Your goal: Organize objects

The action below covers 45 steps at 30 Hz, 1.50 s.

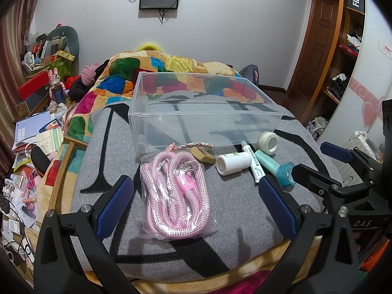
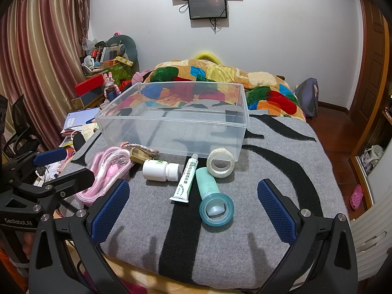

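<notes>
Left wrist view: left gripper (image 1: 196, 203) spread wide, holding nothing, straddling the bagged pink rope (image 1: 174, 196); clear bin (image 1: 205, 112) at 12 o'clock. Right wrist view: right gripper (image 2: 193, 210) released, teal bottle (image 2: 213, 196) between its 2 fingers; white bottle (image 2: 160, 170) at 11 o'clock.

Right tongs (image 2: 193, 207) gape over a teal bottle (image 2: 212, 197) on the grey blanket (image 2: 281, 152); a clear plastic bin (image 2: 171, 120) sits at twelve o'clock.
</notes>
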### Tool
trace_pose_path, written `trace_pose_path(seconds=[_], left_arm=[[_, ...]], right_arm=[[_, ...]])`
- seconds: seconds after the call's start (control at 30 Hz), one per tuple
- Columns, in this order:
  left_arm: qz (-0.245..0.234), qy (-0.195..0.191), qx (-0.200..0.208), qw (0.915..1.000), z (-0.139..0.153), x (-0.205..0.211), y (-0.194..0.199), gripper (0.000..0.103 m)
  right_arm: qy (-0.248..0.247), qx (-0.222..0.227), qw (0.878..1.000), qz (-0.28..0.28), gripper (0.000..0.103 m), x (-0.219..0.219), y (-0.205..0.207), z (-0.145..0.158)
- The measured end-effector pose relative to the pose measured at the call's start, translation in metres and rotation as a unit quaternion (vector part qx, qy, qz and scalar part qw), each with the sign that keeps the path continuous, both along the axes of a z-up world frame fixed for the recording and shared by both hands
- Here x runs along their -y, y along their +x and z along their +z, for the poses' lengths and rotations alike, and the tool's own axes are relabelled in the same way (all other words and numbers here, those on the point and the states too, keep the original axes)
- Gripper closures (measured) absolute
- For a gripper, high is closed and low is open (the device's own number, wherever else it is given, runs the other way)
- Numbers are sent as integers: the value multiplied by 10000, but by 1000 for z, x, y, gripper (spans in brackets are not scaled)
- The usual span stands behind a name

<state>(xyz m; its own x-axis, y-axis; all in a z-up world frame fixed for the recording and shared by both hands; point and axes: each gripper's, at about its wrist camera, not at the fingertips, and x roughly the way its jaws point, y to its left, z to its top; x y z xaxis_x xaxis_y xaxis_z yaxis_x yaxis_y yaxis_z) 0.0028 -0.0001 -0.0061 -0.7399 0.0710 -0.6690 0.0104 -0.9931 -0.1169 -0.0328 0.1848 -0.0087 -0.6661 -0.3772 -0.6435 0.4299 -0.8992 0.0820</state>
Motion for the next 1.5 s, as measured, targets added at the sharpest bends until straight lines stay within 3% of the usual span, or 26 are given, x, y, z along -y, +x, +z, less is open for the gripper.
trace_pose_path(seconds=[0.93, 1.5], left_arm=[[-25, -2, -11, 10000, -2, -4, 1, 0], [-75, 30, 267, 9996, -10, -2, -8, 0]], right_arm=[[0, -2, 10000, -3, 0, 0, 1, 0], [51, 144, 9997, -191, 0, -17, -13, -11]])
